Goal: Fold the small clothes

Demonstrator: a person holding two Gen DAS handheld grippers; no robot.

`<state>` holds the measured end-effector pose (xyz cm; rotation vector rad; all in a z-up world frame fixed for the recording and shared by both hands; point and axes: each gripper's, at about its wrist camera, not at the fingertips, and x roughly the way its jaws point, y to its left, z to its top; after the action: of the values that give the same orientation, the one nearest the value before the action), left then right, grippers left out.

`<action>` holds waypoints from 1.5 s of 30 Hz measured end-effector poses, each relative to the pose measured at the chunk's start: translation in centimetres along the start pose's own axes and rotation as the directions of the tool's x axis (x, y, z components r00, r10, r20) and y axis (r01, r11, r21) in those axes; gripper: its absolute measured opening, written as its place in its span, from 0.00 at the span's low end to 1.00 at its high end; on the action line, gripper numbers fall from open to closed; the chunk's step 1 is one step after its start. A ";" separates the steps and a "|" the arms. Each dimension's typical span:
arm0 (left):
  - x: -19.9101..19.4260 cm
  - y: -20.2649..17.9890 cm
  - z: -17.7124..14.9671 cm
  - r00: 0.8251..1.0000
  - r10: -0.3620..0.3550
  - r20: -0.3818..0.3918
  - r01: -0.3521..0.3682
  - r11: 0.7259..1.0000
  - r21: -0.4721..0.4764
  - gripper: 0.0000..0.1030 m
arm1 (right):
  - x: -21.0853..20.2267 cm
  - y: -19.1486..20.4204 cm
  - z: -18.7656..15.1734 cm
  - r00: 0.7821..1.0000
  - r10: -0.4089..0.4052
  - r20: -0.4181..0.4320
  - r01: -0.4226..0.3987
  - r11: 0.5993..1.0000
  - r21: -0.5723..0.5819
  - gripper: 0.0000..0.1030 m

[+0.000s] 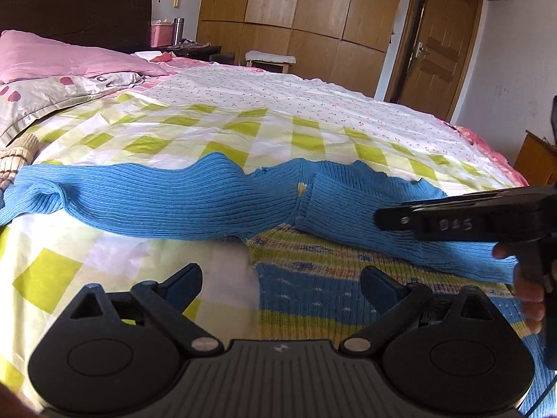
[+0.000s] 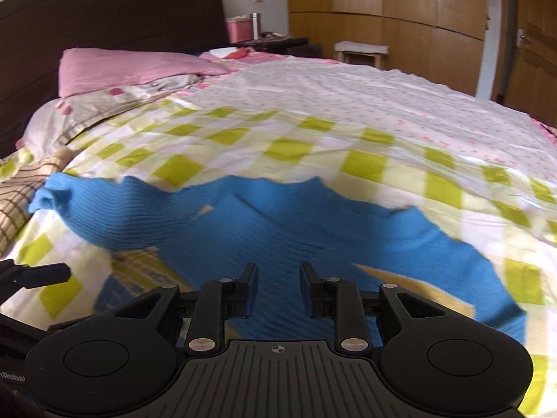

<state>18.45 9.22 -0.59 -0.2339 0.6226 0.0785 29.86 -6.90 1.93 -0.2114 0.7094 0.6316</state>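
Note:
A small knit sweater lies on the bed, its blue ribbed sleeves (image 1: 156,202) spread across the multicoloured striped body (image 1: 313,296). My left gripper (image 1: 280,278) hovers just in front of the striped part, open wide, with nothing between its fingers. In the left wrist view my right gripper (image 1: 383,217) reaches in from the right over the right sleeve, with a hand on its handle. In its own view my right gripper (image 2: 278,278) stands partly open low over the blue knit (image 2: 278,230), pads apart and not pressing the cloth. One left fingertip (image 2: 41,275) shows at the left edge.
The bed has a green-and-white checked sheet (image 1: 174,132) and a floral one (image 1: 296,90) behind it. Pink pillows (image 1: 69,55) and a brown-striped garment (image 1: 14,160) lie at the left. Beyond are a dark headboard, a nightstand with a pink box (image 1: 162,33), a stool (image 1: 269,59), wardrobes and a door (image 1: 435,52).

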 end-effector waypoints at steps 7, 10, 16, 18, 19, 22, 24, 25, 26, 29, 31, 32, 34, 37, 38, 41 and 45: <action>-0.5 1.9 0.5 1.000 -0.012 0.026 0.012 1.000 -0.011 0.99 | 3.7 4.9 -0.5 0.997 -0.009 -0.073 -0.003 0.986 -0.166 0.35; -0.7 2.7 0.7 0.999 -0.009 0.042 0.011 0.999 -0.037 0.99 | 4.3 4.6 -0.2 0.996 -0.020 -0.084 0.009 0.993 -0.122 0.18; -1.0 3.7 1.1 0.998 0.008 0.067 -0.003 0.997 -0.077 0.99 | 3.4 5.4 0.4 0.999 0.018 -0.044 -0.023 0.994 -0.103 0.07; -0.9 3.8 1.0 0.998 0.017 0.067 -0.012 0.997 -0.078 0.99 | 3.6 5.6 0.2 0.999 0.029 -0.044 -0.033 0.995 -0.093 0.06; -0.9 3.9 0.9 0.998 0.018 0.065 -0.013 0.997 -0.079 0.99 | 3.8 5.7 0.1 0.998 0.035 -0.052 -0.039 0.995 -0.090 0.06; -0.7 3.7 0.8 0.998 0.014 0.058 -0.010 0.997 -0.072 0.99 | 4.2 5.6 -0.2 0.996 0.059 -0.068 -0.064 0.995 -0.076 0.07; -0.8 3.5 0.7 0.998 0.012 0.064 -0.008 0.998 -0.060 0.99 | 3.3 5.0 0.0 0.996 0.078 -0.054 -0.080 0.996 -0.047 0.10; -0.8 3.4 0.7 0.997 0.010 0.071 -0.006 0.999 -0.053 0.99 | 2.2 4.3 0.1 0.996 0.078 -0.029 -0.079 0.997 -0.026 0.10; -0.9 3.2 0.8 0.997 0.006 0.076 -0.002 0.999 -0.047 0.99 | 1.2 3.6 0.1 0.997 0.071 -0.009 -0.071 0.997 -0.012 0.10; -0.8 2.2 1.3 0.996 -0.015 0.084 0.016 1.000 -0.016 0.99 | -2.2 0.1 -0.4 1.000 0.014 0.023 -0.015 1.000 0.026 0.10; -0.5 1.0 1.9 0.995 -0.042 0.085 0.041 0.999 0.012 0.99 | -3.9 -2.9 -1.0 0.997 -0.074 0.013 0.074 0.997 0.018 0.11; -0.3 0.5 2.2 0.995 -0.059 0.085 0.057 0.998 0.025 0.99 | -4.5 -4.4 -1.3 0.992 -0.125 0.000 0.125 0.992 0.005 0.12; 0.2 -0.9 2.9 0.992 -0.088 0.089 0.083 0.995 0.058 0.99 | -5.2 -7.8 -1.9 0.975 -0.215 -0.047 0.214 0.976 -0.029 0.16; 1.4 -2.8 3.7 0.990 -0.110 0.089 0.101 0.990 0.095 0.99 | -5.3 -11.3 -2.5 0.956 -0.266 -0.124 0.256 0.963 -0.088 0.22; 2.1 -3.2 4.0 0.990 -0.117 0.079 0.109 0.990 0.093 0.99 | -5.2 -12.1 -2.7 0.952 -0.276 -0.134 0.261 0.958 -0.121 0.22; 3.9 -4.3 4.5 0.990 -0.137 0.043 0.134 0.988 0.077 0.99 | -4.6 -13.6 -3.1 0.942 -0.301 -0.149 0.265 0.939 -0.218 0.23; 5.8 -5.3 4.5 0.992 -0.123 0.016 0.121 0.988 0.099 0.99 | -3.1 -14.2 -3.5 0.939 -0.263 -0.222 0.183 0.928 -0.325 0.25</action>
<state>26.48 5.16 0.60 -0.1753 0.5878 -0.0672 34.74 -21.01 0.99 -0.6601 0.8275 0.4921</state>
